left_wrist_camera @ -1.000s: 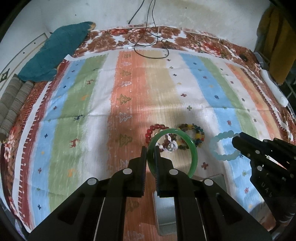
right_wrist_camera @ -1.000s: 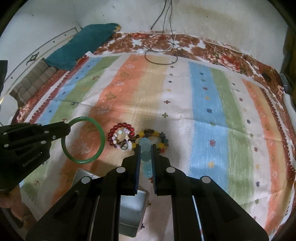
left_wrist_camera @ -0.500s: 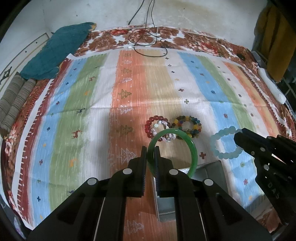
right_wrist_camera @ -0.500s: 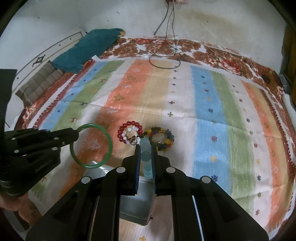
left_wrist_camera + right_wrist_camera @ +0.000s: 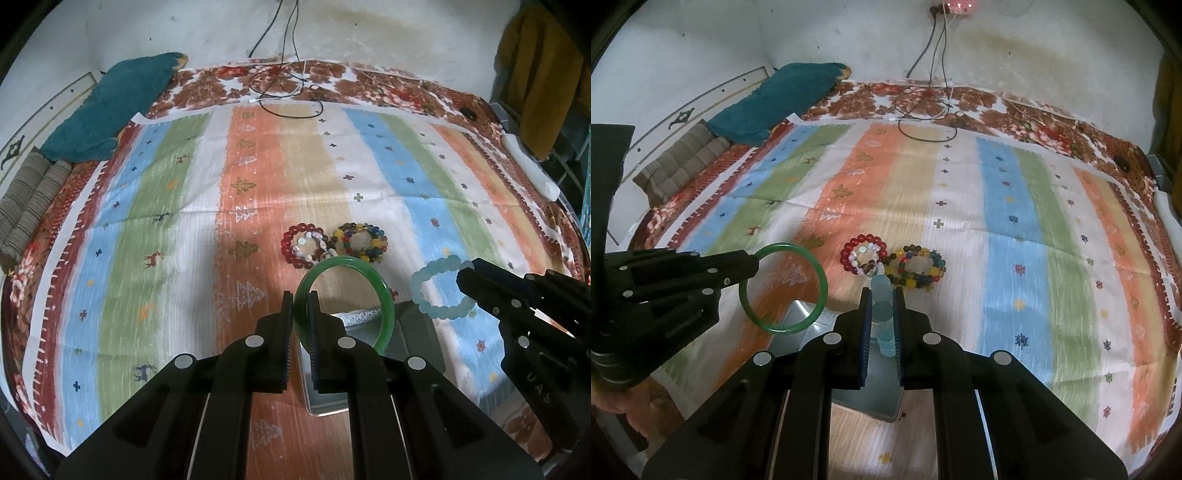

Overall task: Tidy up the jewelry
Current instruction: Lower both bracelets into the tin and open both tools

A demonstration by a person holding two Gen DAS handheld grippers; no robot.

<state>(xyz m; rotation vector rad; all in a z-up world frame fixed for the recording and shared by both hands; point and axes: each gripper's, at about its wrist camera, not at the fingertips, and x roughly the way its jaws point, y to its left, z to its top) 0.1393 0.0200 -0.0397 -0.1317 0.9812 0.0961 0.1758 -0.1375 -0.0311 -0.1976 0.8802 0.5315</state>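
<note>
The left gripper (image 5: 301,301) has its fingers narrow and pressed on the rim of the green bangle (image 5: 384,295). The ring stands out past the fingertips and to their right side, free in the air. The right gripper (image 5: 881,299) is also nearly closed, and between its fingers is the pale blue bead bracelet (image 5: 882,310), seen edge-on; in the left wrist view it hangs as a loop in front of the tips.

Just below and behind both pairs of fingertips is the grey metal box (image 5: 417,332), open on top; part of it is hidden by the fingers. The step in hand, as I judge it, is to bring both pieces over this box and put them in.

To do it well, I would move each loop until it is fully above the opening, not over the rim, before the fingers open. The bangle is hard and will probably bounce or roll, so it should be lowered close to the bottom first. The bead bracelet is soft and can fall short. It is better to release one hand at a time, so the pieces do not knock together.

Farther ahead of the fingers, on the striped cloth (image 5: 258,177), the red bead bracelet (image 5: 286,245) and the multicoloured bead bracelet (image 5: 375,243) lie touching each other and wait.
</note>
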